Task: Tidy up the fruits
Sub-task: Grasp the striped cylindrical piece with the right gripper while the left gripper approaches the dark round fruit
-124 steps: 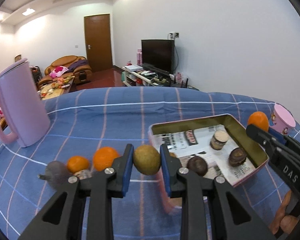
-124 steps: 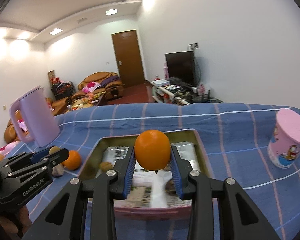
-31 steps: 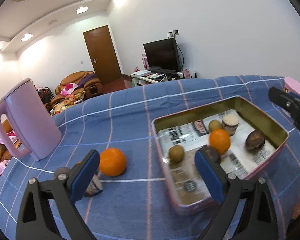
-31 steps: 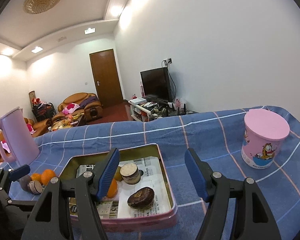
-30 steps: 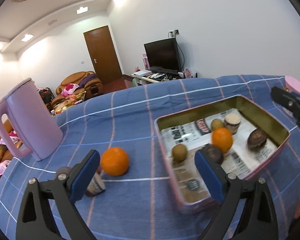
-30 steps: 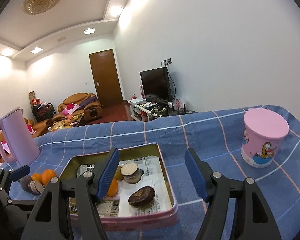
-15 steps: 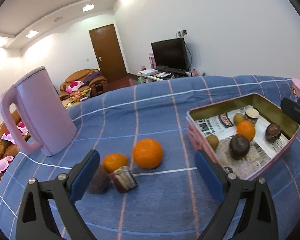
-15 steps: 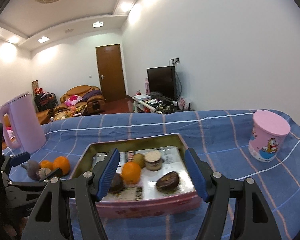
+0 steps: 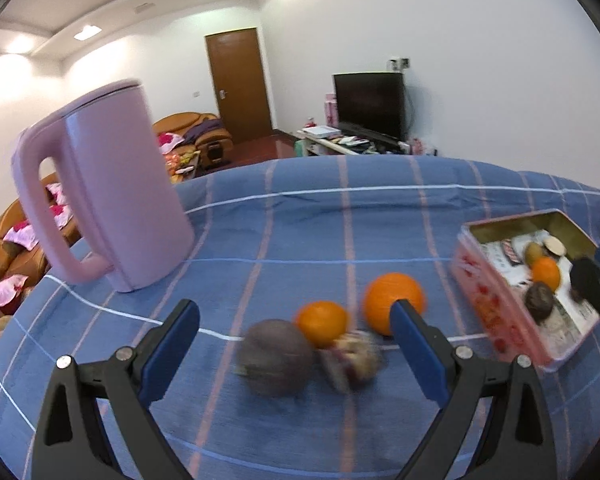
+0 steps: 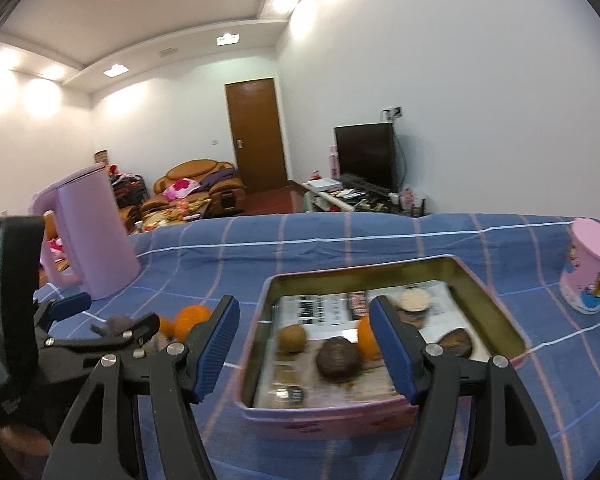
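Note:
My left gripper point(image 9: 296, 344) is open and empty, just short of a cluster on the blue cloth: a dark purple fruit point(image 9: 274, 356), a cut fruit half point(image 9: 352, 358), a small orange point(image 9: 322, 322) and a larger orange point(image 9: 392, 302). My right gripper point(image 10: 304, 344) is open and empty in front of the pink tin tray point(image 10: 324, 420). The tray holds a kiwi point(image 10: 293, 338), a dark round fruit point(image 10: 338, 364), an orange point(image 10: 367, 339), a cut half point(image 10: 414, 300) and another dark fruit point(image 10: 454, 342). The tray point(image 9: 496, 312) also shows at the right of the left wrist view.
A tall pink kettle point(image 9: 104, 208) stands on the cloth at the back left. A pink lidded cup point(image 10: 590, 266) stands right of the tray. The blue checked cloth point(image 9: 340, 232) covers the table. A sofa, a door and a TV lie beyond the table.
Both grippers swung left across the table. The loose fruit cluster now sits between my left fingers' line of sight and the tray has slid to the right edge. Both stay open.

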Motion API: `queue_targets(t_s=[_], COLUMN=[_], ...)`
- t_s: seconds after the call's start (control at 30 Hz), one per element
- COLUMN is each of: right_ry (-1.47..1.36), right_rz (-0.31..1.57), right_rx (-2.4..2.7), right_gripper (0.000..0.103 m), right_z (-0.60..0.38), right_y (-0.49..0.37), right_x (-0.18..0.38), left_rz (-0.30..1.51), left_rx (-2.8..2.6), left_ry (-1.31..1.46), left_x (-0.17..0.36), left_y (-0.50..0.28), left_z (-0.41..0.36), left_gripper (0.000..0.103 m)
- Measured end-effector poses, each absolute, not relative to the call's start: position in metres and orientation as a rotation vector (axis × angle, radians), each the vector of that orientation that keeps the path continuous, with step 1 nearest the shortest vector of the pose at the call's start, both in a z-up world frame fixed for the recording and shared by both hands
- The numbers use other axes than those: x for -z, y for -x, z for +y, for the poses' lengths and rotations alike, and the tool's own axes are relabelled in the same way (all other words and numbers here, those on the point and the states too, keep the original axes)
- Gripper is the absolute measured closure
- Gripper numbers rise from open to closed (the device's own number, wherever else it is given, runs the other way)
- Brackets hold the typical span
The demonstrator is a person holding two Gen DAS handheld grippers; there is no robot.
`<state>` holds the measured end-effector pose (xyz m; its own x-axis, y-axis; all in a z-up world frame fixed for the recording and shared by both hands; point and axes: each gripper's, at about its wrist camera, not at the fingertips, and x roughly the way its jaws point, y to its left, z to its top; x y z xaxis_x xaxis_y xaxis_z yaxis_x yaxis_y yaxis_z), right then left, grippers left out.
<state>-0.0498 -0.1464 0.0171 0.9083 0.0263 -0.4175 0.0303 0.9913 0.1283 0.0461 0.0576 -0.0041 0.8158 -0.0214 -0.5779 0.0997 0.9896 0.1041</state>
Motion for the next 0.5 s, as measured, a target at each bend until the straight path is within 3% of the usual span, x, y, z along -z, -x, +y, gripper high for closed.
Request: queue_targets(t_s=[0.5], right_ry=[-0.039], right_rz=[0.604], right_rx=[-0.229], right_gripper=[0.034], right_z=[-0.063], right_y=[0.013], right_x=[0.0], left_rz=[0.648], left_rx=[-0.115], left_ry=[0.047], left_x=[-0.003], left_y=[-0.073], left_z=[0.145], left_gripper=[0.005])
